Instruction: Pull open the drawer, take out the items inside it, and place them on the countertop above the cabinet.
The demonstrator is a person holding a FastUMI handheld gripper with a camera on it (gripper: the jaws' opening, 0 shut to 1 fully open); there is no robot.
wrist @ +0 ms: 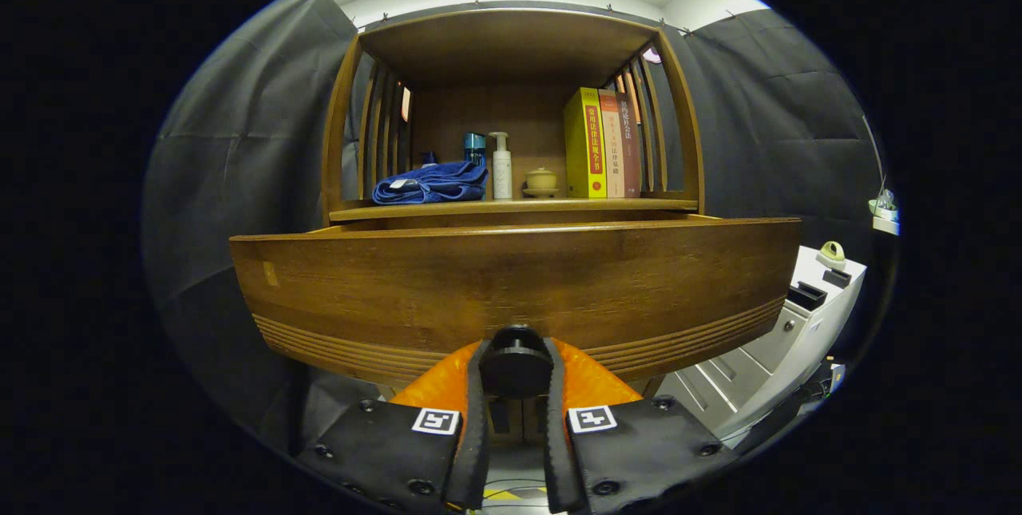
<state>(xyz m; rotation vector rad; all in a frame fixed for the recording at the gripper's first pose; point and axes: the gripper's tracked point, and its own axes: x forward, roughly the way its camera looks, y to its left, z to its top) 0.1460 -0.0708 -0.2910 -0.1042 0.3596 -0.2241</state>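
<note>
At the drawer (511, 279) front, you are holding the gripper (516, 375) level, its 2 fingers (477, 419) pinching the black knob (516, 367) from both sides.

Low, level, seemingly hard against drawer front (511, 283)

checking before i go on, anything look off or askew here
Nothing stands out. The claw grips the drawer by its knob; the drawer sits level, pulled out. On the shelf, the towel, bottle and books look tidy.
</note>
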